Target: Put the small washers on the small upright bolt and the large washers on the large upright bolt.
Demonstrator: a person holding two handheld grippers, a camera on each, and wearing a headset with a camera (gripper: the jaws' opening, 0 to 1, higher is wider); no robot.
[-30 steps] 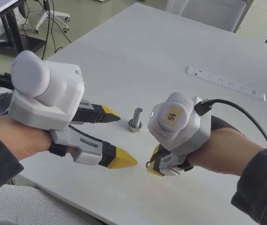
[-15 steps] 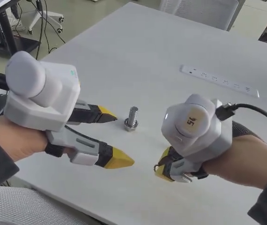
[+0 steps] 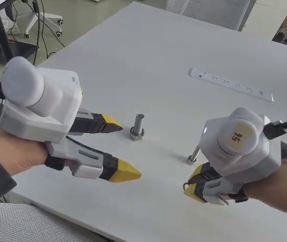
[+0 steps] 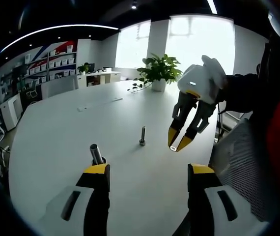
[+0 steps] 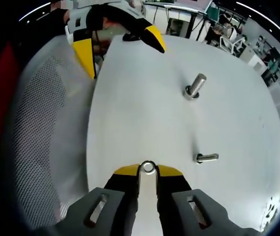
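The left tongs [image 3: 119, 148] hung wide apart with nothing between them, low at the near left. They seemed to be kept out of the way, tips toward the large bolt [image 3: 137, 126]. That bolt stood head down on the desk, thread up, ready to take washers over its top. To its right and nearer, the small bolt [image 3: 194, 155] stood likewise, well apart from it. The right tongs [image 3: 188, 187] were pinched on a washer [image 5: 148, 167], gripped by its rim so the hole was free. They hovered near the small bolt, so the washer was probably a small one. The desk [image 3: 148, 60] was white, smooth and bare apart from a power strip [image 3: 231, 84] at the far right. An office chair [image 3: 209, 9] stood beyond it, and a potted plant [image 4: 159, 71] by bright windows.
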